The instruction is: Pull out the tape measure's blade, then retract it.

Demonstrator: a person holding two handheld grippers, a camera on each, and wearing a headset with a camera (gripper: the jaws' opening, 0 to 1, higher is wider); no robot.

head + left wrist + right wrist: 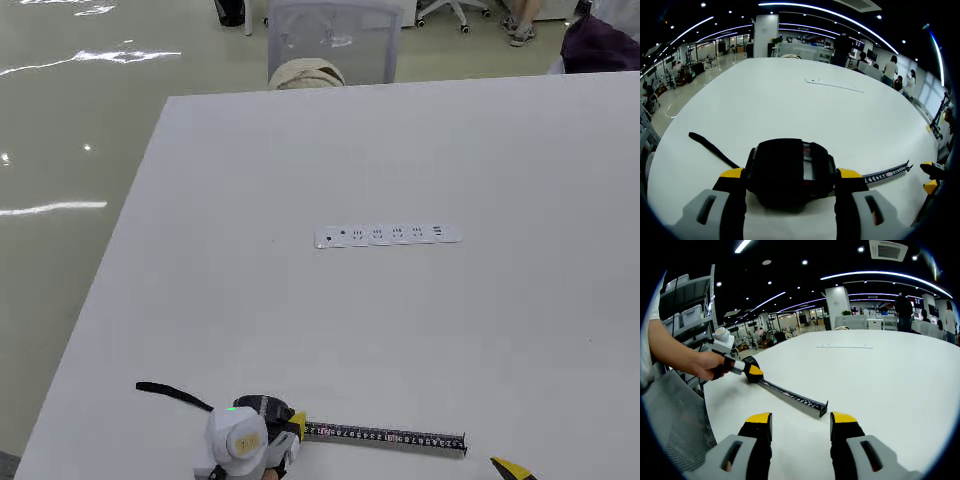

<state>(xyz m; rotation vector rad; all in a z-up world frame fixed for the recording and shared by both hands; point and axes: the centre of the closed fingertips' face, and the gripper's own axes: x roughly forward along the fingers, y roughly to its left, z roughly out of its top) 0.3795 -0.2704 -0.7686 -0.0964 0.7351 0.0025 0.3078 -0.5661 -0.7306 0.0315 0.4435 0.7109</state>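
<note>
White power strip point(388, 235) past tape measure point(790, 162) in left tongs point(791, 175); right tongs point(800, 419) agape, empty.

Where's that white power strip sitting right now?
Head view: the flat white power strip lies at the white table's middle, beyond the black tape measure.

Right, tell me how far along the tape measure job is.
Done: the blade lies pulled out across the table. In hand: the left gripper is shut on the case; the right gripper is open just short of the blade's end, holding nothing. To do: retracting the blade.
</note>
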